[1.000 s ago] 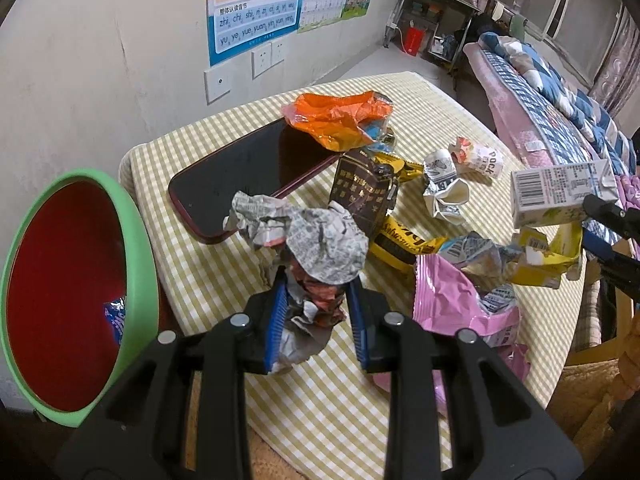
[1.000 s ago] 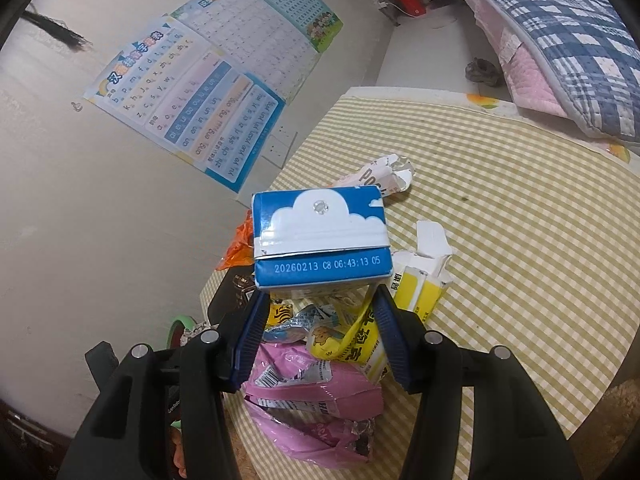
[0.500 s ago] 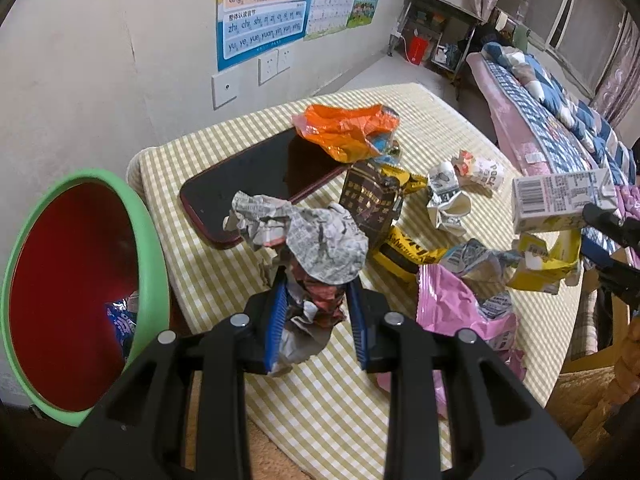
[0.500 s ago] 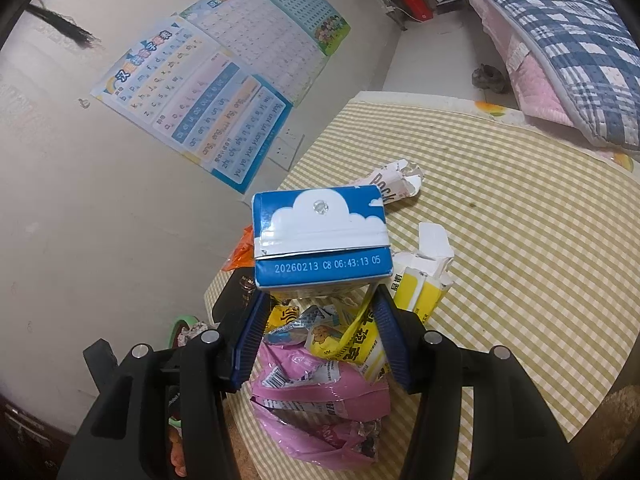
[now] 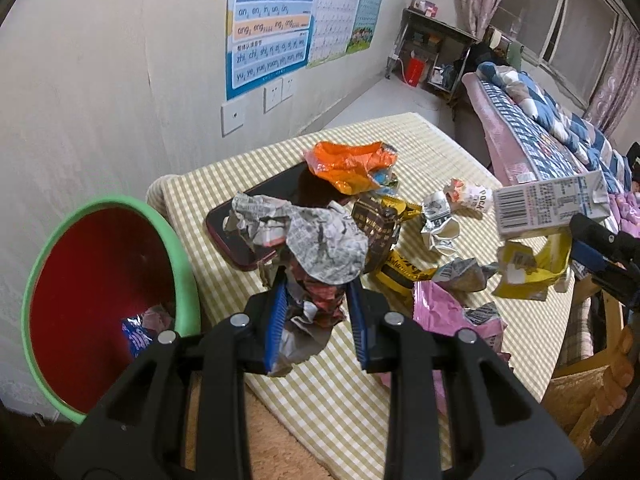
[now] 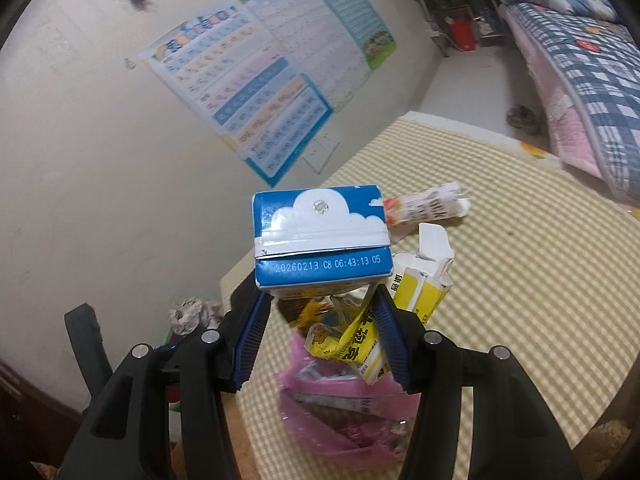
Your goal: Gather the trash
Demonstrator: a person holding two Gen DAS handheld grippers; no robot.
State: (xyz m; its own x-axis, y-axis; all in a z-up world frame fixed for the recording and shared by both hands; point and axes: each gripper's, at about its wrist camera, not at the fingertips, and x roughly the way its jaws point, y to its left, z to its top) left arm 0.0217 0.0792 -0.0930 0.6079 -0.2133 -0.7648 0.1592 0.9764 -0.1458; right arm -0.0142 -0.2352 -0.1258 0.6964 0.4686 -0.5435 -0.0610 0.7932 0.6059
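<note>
The crumpled newspaper wad (image 5: 316,248) sits clenched between the blue pads of the left tool (image 5: 316,322), held above the near edge of the worktop (image 5: 436,148). From that tool outward, the green-rimmed red bin (image 5: 100,304) lies at the lower left of the left-wrist frame, just beside the worktop's corner, its mouth tilted toward the camera and a few wrappers already inside. That is the relation the coming move seems to turn on: the bin is leftward and lower than the wad, so the left tool is clearly the nearer one.

The right tool (image 6: 320,336) grips a blue milk carton (image 6: 320,236) together with a yellow wrapper (image 6: 360,344), the carton lying crosswise across the pads. In its own view the bin shows only as a sliver of green at the lower left, past the other tool. The pink bag (image 5: 440,312), orange wrapper (image 5: 352,160) and dark tray (image 5: 288,188) remain on the worktop.
</note>
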